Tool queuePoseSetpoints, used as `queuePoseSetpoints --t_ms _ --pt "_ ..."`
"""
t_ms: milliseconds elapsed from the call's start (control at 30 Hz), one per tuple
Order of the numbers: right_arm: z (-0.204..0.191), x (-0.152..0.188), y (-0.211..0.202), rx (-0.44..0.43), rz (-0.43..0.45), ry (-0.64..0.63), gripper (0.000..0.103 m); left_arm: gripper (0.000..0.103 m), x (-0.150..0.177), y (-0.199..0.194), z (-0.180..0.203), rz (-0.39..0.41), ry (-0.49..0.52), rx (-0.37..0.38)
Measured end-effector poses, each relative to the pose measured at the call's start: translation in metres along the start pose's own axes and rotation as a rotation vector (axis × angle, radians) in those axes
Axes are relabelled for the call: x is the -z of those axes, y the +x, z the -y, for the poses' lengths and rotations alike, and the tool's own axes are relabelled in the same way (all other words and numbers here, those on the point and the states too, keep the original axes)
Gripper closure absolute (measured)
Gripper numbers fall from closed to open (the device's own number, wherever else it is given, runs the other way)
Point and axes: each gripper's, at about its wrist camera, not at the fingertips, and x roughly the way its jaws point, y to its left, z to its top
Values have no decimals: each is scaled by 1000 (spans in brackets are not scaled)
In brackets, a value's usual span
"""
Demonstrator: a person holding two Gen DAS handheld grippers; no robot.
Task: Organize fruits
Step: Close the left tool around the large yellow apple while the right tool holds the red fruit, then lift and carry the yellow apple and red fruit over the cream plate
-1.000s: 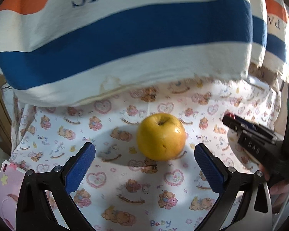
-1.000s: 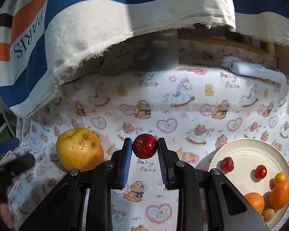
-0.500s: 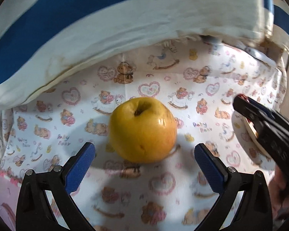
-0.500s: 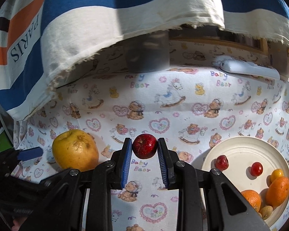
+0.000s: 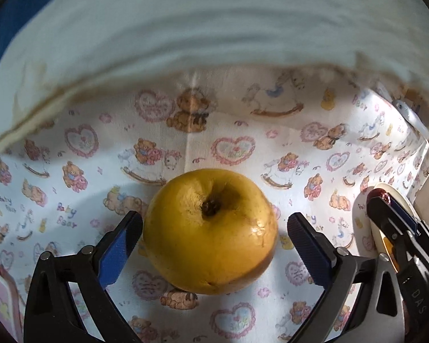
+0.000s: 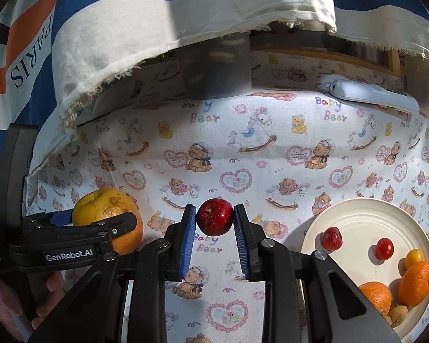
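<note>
While my right tool (image 6: 214,223) stayed clenched on the small dark-red apple (image 6: 215,220), the big round yellow apple (image 5: 210,238) sat squarely between my left tool's (image 5: 214,237) released, just-narrowing jaws, neither blue pad (image 5: 120,250) touching it.

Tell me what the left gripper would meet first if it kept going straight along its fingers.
Most likely the large yellow apple, sitting between the left gripper's open blue pads; depth is uncertain.

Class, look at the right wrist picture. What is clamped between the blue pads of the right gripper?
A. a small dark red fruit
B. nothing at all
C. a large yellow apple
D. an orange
A: the right gripper has both blue pads pressed on the small red fruit, while the yellow apple sits apart on the cloth.
</note>
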Motion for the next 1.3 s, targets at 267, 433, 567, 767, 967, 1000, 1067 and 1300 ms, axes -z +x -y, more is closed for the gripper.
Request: queuePoseSetpoints --t_ms 267,433,567,767,967,1000,1067,1300 --pt "3 0 3 7 -10 10 75 12 5 8 6 0 30 -10" --pt "3 -1 4 9 -13 15 75 12 7 8 9 3 36 -8" --pt "3 0 4 11 -8 13 75 13 15 2 12 25 38 -17" --pt "3 0 -6 20 46 2 75 14 27 -40 32 227 167 -3" --pt "15 -4 -23 5 122 63 75 14 41 -71 45 365 200 63" --pt "17 -5 -24 6 128 69 75 14 40 -72 45 374 205 59" --pt "19 -5 -25 5 130 71 75 14 42 -76 45 397 213 50" --pt "17 -16 -39 -7 166 64 75 14 33 -91 36 437 173 73"
